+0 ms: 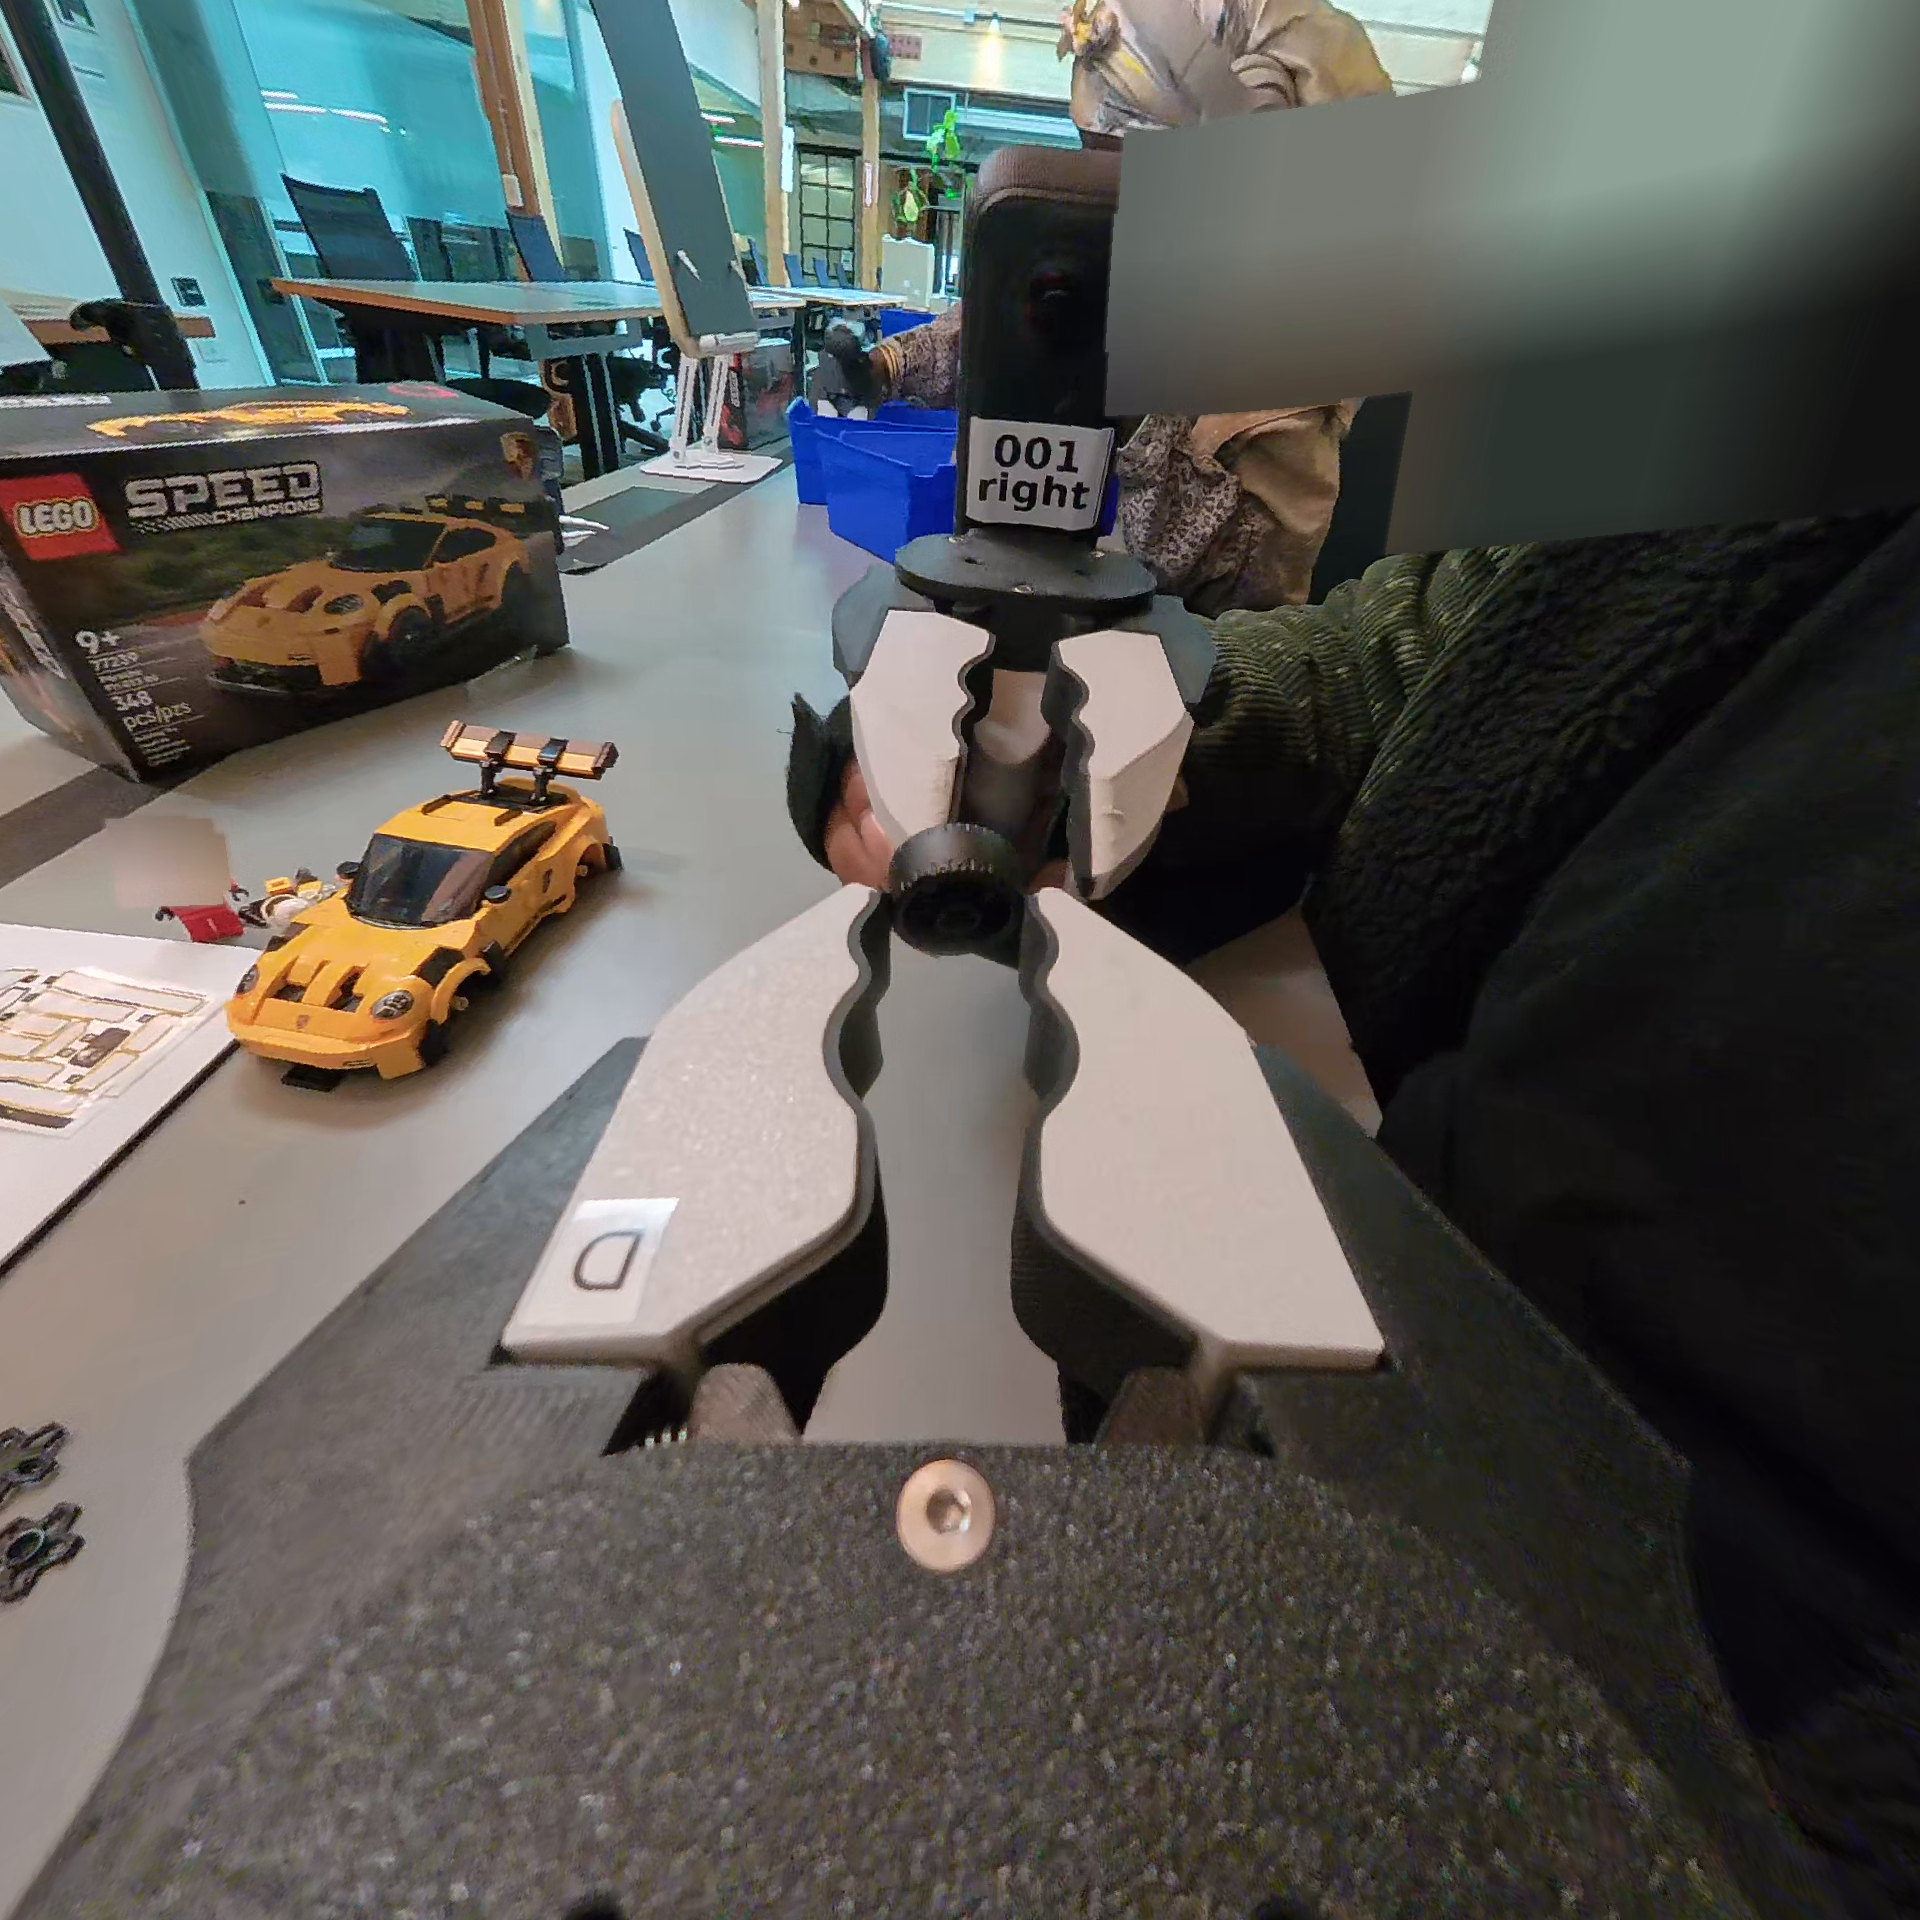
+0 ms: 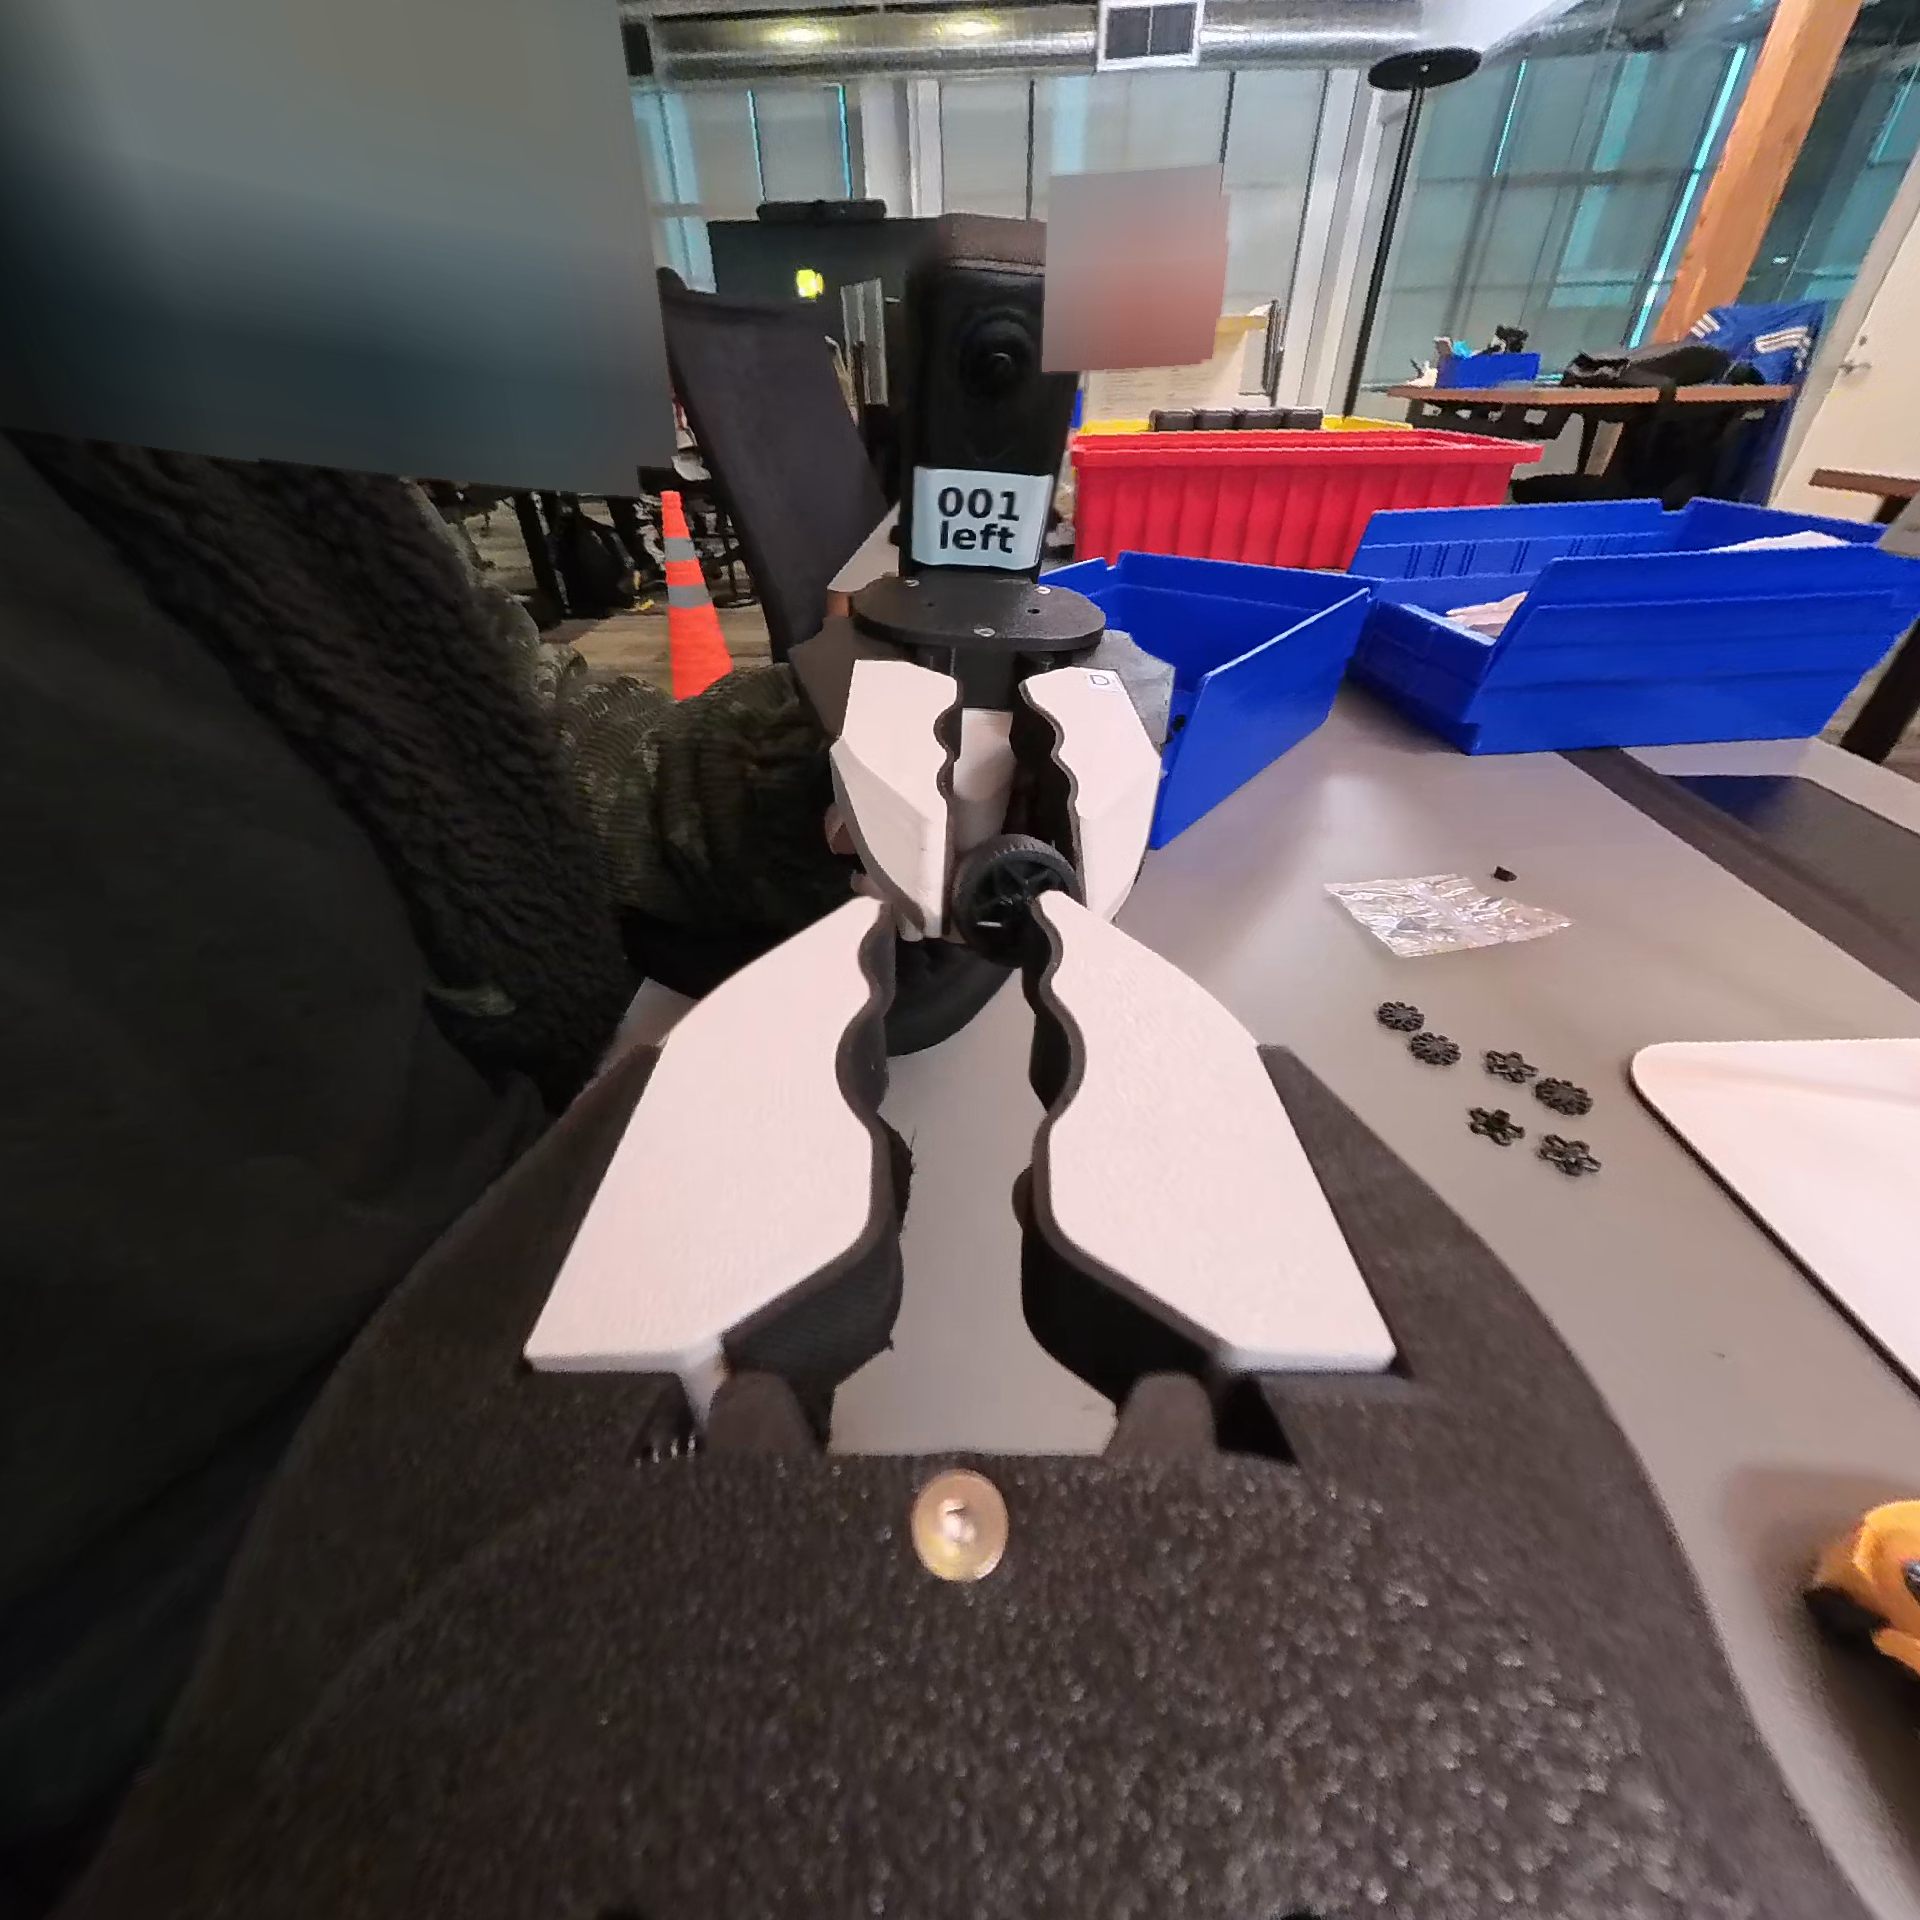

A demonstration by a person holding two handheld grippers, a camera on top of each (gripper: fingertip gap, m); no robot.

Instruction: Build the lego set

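Wheel (image 1: 948,902) is hanging in the air between two facing claws, above the near counter (image 1: 686,665) edge. Left claw (image 1: 945,920) is pinching the wheel at its fingertips. Right claw (image 2: 961,925) is meeting the same wheel tip to tip; whether it is gripping cannot be told. Yellow car (image 1: 416,914) is sitting on the counter to the left, with the box (image 1: 260,561) lying farther back. Six black hubs (image 2: 1496,1081) are lying near the booklet (image 2: 1808,1164).

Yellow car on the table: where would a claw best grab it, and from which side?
Grip the car across its doors, between the wheel arches, coming down from above. It stands upright, and its flanks there look flat and parallel. Avoid the spoiler: it sits on thin struts and would likely snap off.
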